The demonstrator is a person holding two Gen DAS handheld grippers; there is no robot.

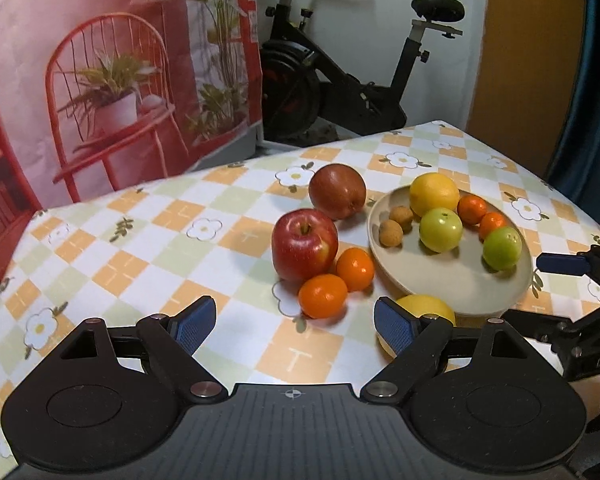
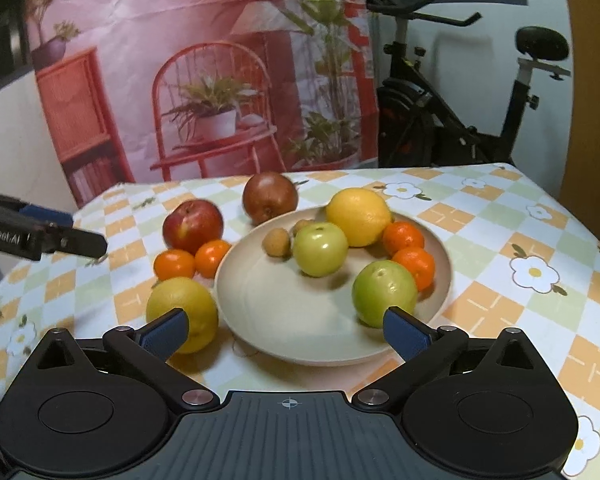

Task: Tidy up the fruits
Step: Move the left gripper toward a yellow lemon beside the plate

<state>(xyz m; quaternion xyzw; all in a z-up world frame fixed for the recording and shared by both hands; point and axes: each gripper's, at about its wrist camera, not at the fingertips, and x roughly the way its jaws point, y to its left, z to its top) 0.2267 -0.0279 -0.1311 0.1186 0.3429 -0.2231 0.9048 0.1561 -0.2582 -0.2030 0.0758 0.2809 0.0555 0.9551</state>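
On the table: a checked cloth (image 2: pixel 479 240) carries a beige plate (image 2: pixel 284 320), and the fruit is split between the two.
In the plate: a yellow citrus (image 2: pixel 357 216), two green apples (image 2: pixel 319 249) (image 2: pixel 383 293), two small oranges (image 2: pixel 403 237) (image 2: pixel 415 267) and two little brown fruits (image 2: pixel 276 242) (image 2: pixel 302 225).
Loose on the cloth: a red apple (image 1: pixel 304 244), a dark red-brown fruit (image 1: pixel 337 191), two mandarins (image 1: pixel 323 295) (image 1: pixel 355 269) and a yellow lemon (image 1: pixel 425 309), all on the plate's left side; the lemon lies just beside the plate's rim.
What the move turns on: the loose fruit sits ahead of the left gripper (image 1: pixel 296 322); the nearer mandarin lies just beyond the gap between its fingers, near centre, while the lemon sits behind its right-hand finger.
Nearer hand: the left, I'd judge, for the mandarins and the red apple; the lemon is close to both.
Long axis: none to speak of; the fruits are round, so the angle of approach should matter little.
Left jaws: well apart, nothing between the pads, touching nothing.
Right gripper (image 2: pixel 286 330): over the plate's near rim, jaws spread wide and empty; the lemon lies behind its left finger and a green apple beside its right, contact not clear.
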